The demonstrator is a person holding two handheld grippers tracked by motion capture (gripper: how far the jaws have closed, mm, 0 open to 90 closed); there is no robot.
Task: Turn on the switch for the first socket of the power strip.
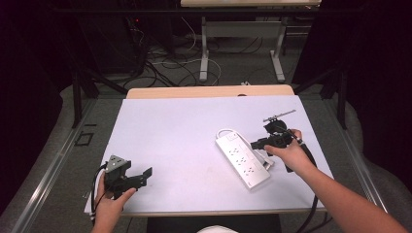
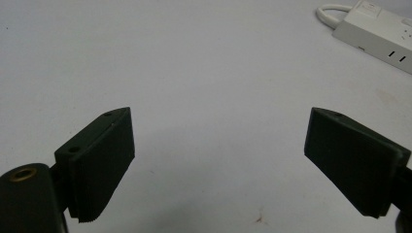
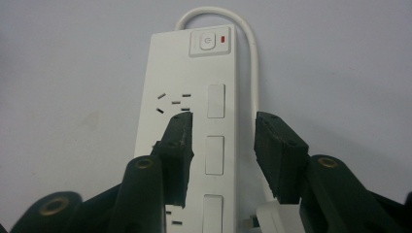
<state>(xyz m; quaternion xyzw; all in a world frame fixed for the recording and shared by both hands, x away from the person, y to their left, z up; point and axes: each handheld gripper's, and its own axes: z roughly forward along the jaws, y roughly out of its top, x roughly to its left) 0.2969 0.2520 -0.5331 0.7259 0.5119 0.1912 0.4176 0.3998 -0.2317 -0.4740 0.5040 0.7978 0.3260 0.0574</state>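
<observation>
The right gripper [image 3: 222, 145] hovers with jaws parted over the white power strip [image 3: 194, 87], while the left gripper [image 2: 218, 160], jaws spread wide, holds nothing.

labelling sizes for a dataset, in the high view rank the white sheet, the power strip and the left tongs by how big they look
1. white sheet, by far the largest; it covers most of the table.
2. power strip, a long white bar.
3. left tongs, somewhat smaller than the strip, though nearer the camera, so that gap is unsure.

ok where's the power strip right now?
High view: the power strip lies right of centre on the white table sheet, right under the right gripper. The left gripper is well off to its left.
</observation>
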